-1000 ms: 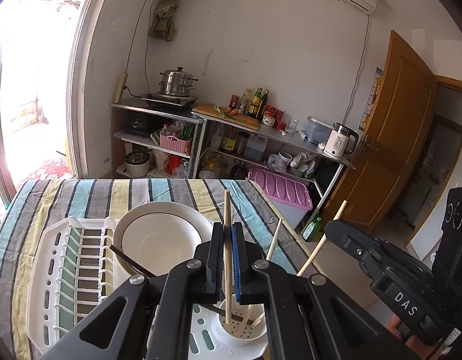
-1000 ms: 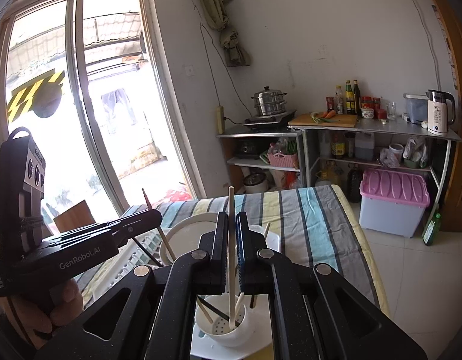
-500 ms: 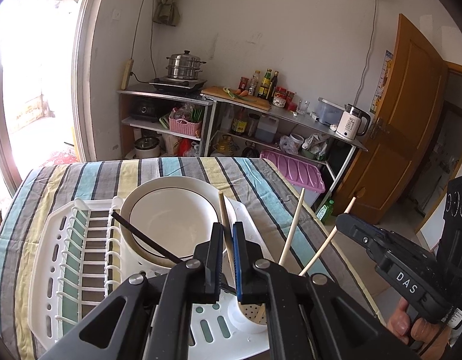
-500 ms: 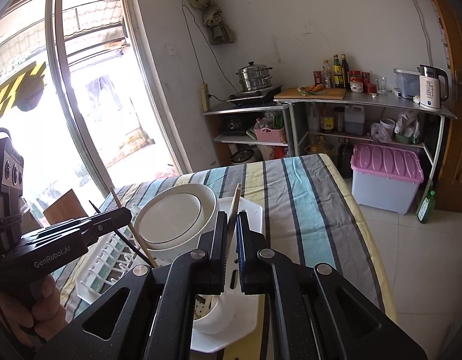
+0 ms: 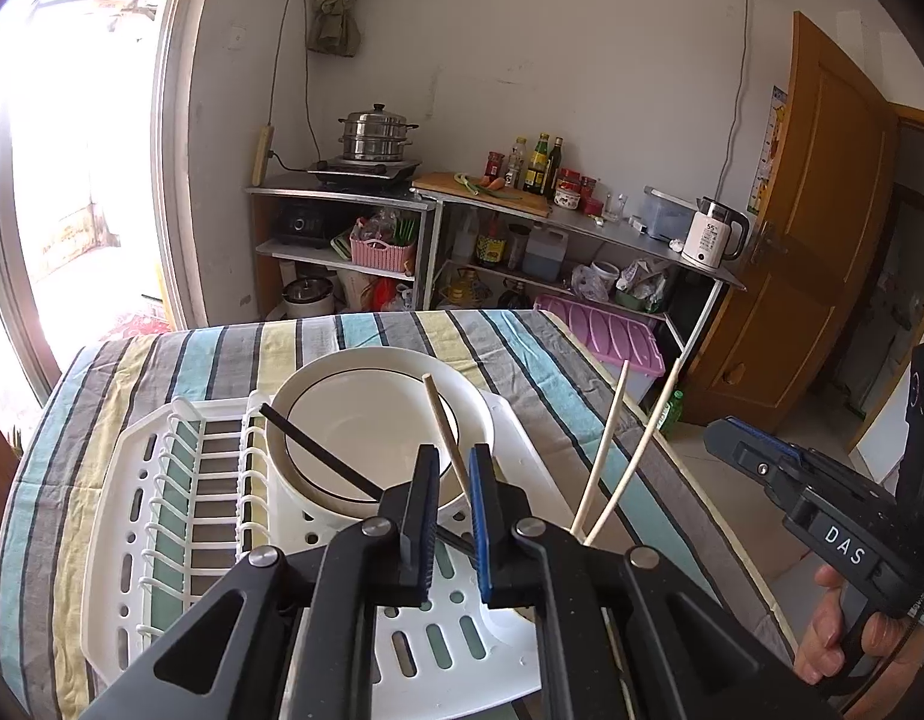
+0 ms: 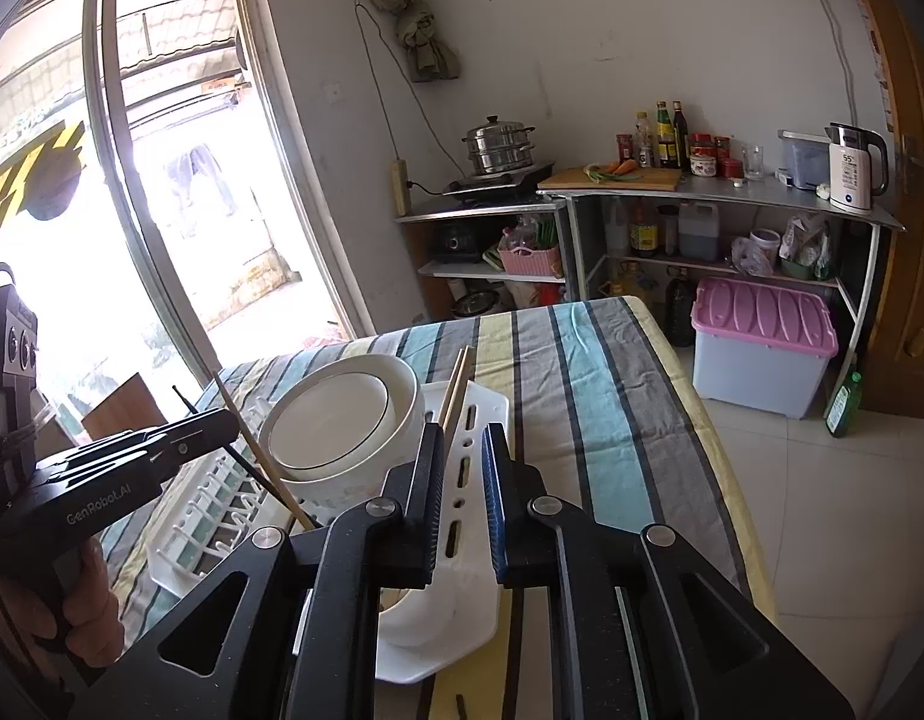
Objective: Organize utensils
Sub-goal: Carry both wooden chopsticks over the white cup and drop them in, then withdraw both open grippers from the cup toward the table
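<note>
In the left wrist view my left gripper (image 5: 453, 468) has its jaws opening; a wooden chopstick (image 5: 441, 414) stands loose in the gap, leaning near the blue right pad. A black chopstick (image 5: 318, 450) and two pale chopsticks (image 5: 606, 450) stick up from the white utensil cup (image 5: 510, 612), mostly hidden under my fingers. My right gripper (image 6: 462, 444) is opening too; two wooden chopsticks (image 6: 456, 384) lean by its left pad, free of the pads, above the same cup (image 6: 420, 618). Each view shows the other gripper beside the cup: the right gripper (image 5: 726, 438) and the left gripper (image 6: 216, 423).
The cup sits in a white dish rack (image 5: 162, 510) holding stacked white bowls (image 5: 366, 420) on a striped tablecloth (image 6: 612, 408). The table edge runs on the right. Beyond stand metal shelves with a steamer pot (image 5: 375, 138), a kettle (image 6: 852, 168), and a pink-lidded box (image 6: 762, 348).
Both grippers were shut on a chopstick each; their jaws have now parted and the sticks lean loose over the cup. Both views have tipped lower toward the rack.
</note>
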